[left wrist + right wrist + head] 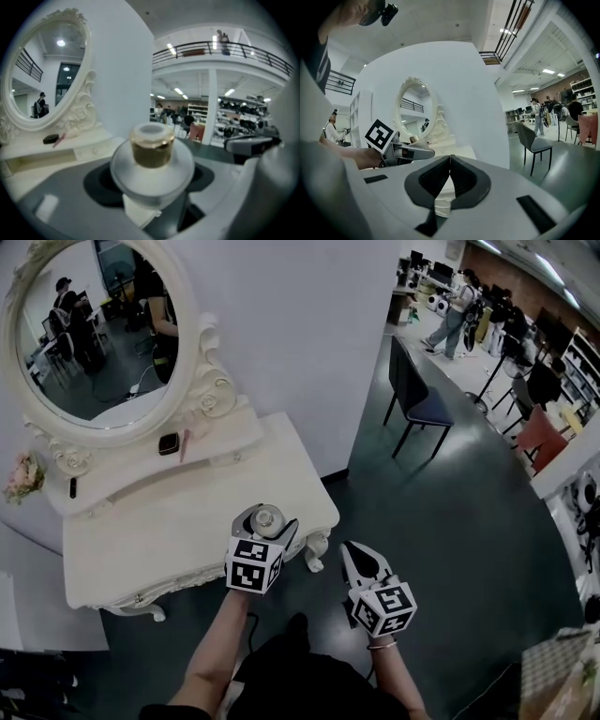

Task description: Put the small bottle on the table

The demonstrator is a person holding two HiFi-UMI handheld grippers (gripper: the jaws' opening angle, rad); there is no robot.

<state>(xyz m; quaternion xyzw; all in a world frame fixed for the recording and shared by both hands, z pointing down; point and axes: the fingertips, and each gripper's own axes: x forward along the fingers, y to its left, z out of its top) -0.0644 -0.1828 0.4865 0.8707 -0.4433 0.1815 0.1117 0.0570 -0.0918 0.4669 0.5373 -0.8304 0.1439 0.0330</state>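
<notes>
A small round frosted bottle (pixel 151 166) with a gold collar and clear cap sits between the jaws of my left gripper (pixel 152 187), which is shut on it. In the head view the bottle (pixel 267 519) and left gripper (pixel 265 526) hover over the front right corner of the white dressing table (pixel 141 531). My right gripper (pixel 364 564) hangs off the table's right side above the dark floor, its jaws pressed together on nothing. The right gripper (pixel 450 176) view shows the left gripper (pixel 401 152) to its left.
An oval mirror (pixel 98 329) in a carved white frame stands at the table's back. A small dark case (pixel 169 443) and a pink stick (pixel 185 444) lie on the raised shelf. A dark chair (pixel 412 399) stands to the right; people (pixel 455 320) are further back.
</notes>
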